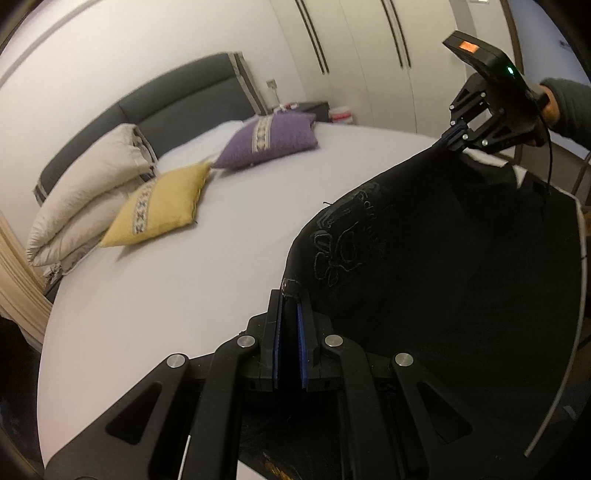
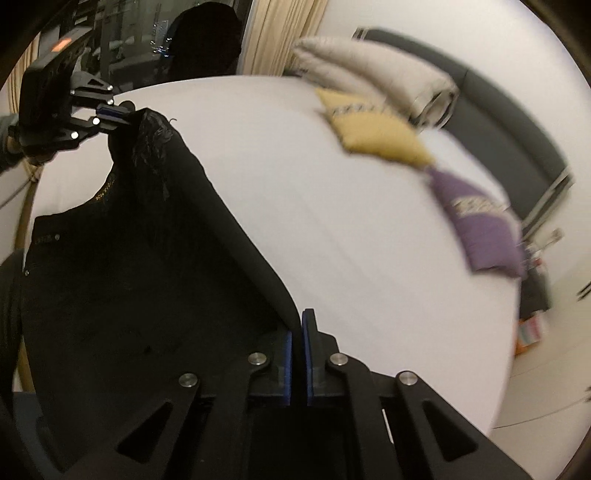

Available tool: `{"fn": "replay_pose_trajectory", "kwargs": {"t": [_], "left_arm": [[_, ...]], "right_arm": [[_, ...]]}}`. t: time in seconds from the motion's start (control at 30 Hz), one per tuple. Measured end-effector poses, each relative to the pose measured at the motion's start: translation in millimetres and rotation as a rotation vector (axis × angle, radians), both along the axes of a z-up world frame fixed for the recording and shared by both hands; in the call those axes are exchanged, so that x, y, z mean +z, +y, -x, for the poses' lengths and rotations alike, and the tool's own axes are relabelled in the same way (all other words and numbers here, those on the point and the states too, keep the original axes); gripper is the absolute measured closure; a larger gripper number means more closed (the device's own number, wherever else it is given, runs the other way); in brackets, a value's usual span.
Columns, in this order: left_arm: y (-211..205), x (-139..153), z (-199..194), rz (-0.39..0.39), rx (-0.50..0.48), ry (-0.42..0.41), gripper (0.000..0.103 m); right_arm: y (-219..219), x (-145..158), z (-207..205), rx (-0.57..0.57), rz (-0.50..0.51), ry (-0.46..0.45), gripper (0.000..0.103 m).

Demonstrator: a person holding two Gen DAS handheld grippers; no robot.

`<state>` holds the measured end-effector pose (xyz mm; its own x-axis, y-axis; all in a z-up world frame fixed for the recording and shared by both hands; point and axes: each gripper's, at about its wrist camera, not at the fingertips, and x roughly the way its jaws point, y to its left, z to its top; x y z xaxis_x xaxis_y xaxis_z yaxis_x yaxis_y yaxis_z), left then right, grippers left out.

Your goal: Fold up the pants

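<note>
The left hand-held gripper (image 1: 290,325) pinches one corner of the black pants (image 1: 424,266). The right hand-held gripper (image 2: 297,354) pinches another corner. The pants hang stretched between them, lifted over the white bed (image 1: 184,277). A yellow pillow (image 1: 162,205) and a purple pillow (image 1: 269,140) lie near the headboard.

Bed: wide white-sheeted mattress (image 1: 192,280), dark grey padded headboard (image 1: 177,107)
Walls: plain white wall (image 1: 122,48)
Window: dark night-time glass pane (image 2: 140,40), beige curtain (image 2: 280,33)

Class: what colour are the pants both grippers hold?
Black pants, clearest in the left wrist view.
</note>
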<state>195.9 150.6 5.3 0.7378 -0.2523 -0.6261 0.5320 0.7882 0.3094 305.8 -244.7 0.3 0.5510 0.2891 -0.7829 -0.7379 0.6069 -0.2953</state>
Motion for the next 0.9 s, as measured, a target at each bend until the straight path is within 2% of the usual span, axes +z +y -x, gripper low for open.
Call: {"fn": "replay_pose_trajectory", "kwargs": {"t": [0.07, 0.13, 0.27, 0.43, 0.5, 0.6, 0.73, 0.9], "left_arm": [[-1, 4, 36, -0.008, -0.017, -0.016, 0.097], [-1, -1, 69, -0.010, -0.022, -0.007, 0.097], [3, -32, 133, 0.011, -0.017, 0.058, 0.097], [2, -85, 178, -0.009, 0.026, 0.131, 0.097], [4, -96, 186, -0.004, 0.039, 0.152, 0.097], [4, -110, 199, -0.007, 0.030, 0.167, 0.097], [3, -121, 208, -0.020, -0.003, 0.183, 0.097], [2, -121, 227, -0.029, -0.030, 0.174, 0.097]], "right_arm": [[9, -1, 37, 0.014, 0.094, -0.106, 0.099], [9, -6, 74, 0.012, 0.106, -0.132, 0.099], [2, -27, 137, -0.020, 0.049, -0.090, 0.099], [11, -76, 214, -0.019, 0.098, -0.035, 0.099], [21, -98, 233, 0.003, 0.160, -0.029, 0.099], [27, -114, 248, 0.008, 0.204, -0.020, 0.099], [20, -119, 255, -0.010, 0.220, -0.017, 0.099], [21, -118, 276, -0.004, 0.269, -0.065, 0.099]]}}
